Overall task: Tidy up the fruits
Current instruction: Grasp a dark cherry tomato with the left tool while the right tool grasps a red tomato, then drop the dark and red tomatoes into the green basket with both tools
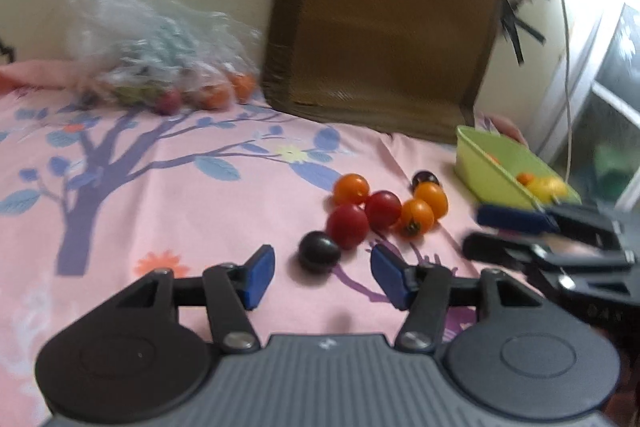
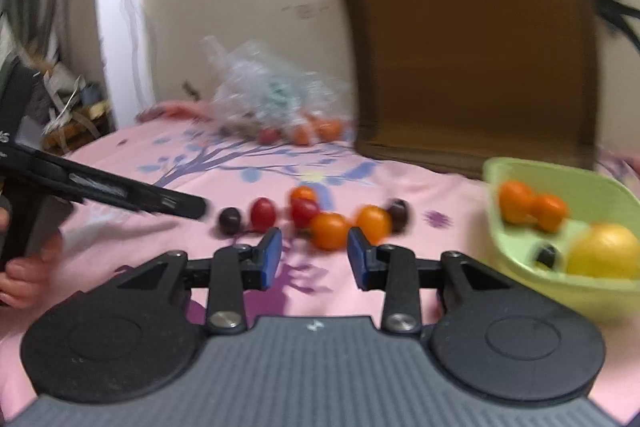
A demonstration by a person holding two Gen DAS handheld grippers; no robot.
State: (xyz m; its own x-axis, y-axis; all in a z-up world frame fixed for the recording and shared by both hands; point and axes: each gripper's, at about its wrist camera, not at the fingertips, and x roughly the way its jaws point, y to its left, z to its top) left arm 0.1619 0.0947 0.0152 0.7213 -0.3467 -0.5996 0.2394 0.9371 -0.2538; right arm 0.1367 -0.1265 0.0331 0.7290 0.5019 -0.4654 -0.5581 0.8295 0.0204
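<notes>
- left gripper (image 1: pixel 322 269) stood parted, empty — a dark grape (image 1: pixel 319 251) lay just ahead on the bed sheet (image 1: pixel 160 187).
- right gripper (image 2: pixel 314 257) stood part open, empty, near the green bowl (image 2: pixel 520 267).

Both views were evenly lit by soft daylight; the window (image 1: pixel 612 75) at the left wrist view's right edge blew out white. Shadows on the bedsheet (image 1: pixel 160 187) were faint. Motion blur smeared the plastic bag (image 2: pixel 272 87) and brown cushion (image 2: pixel 472 51). Fisheye bending curved the edges, corners vignetted dark.
</notes>
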